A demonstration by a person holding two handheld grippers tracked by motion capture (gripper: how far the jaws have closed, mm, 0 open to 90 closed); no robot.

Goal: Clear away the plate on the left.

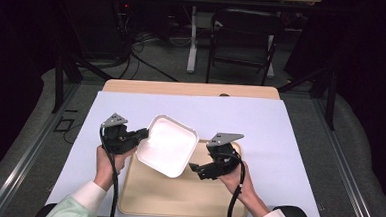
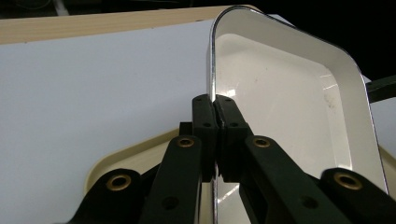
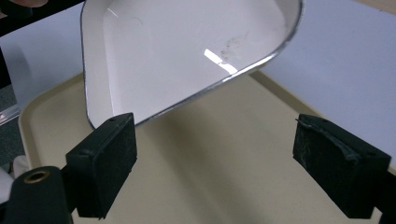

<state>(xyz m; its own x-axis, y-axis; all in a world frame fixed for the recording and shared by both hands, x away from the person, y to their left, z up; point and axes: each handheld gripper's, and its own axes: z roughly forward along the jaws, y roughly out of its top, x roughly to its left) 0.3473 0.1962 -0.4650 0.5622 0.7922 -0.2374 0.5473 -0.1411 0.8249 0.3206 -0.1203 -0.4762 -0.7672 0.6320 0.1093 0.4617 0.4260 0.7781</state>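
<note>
The left gripper clamps the left rim of the white rounded-square enamel dish, tilting it above the beige plastic tray; the right gripper's jaws stand apart near its right edge, ready to steady it.

Dish above tray

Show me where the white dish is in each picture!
High view: the white dish sits mid-table, between the two tongs.
Left gripper view: it fills the right side, rim pinched by the left tongs.
Right gripper view: top, tilted.
Shared landmark: the beige tray under it.
</note>
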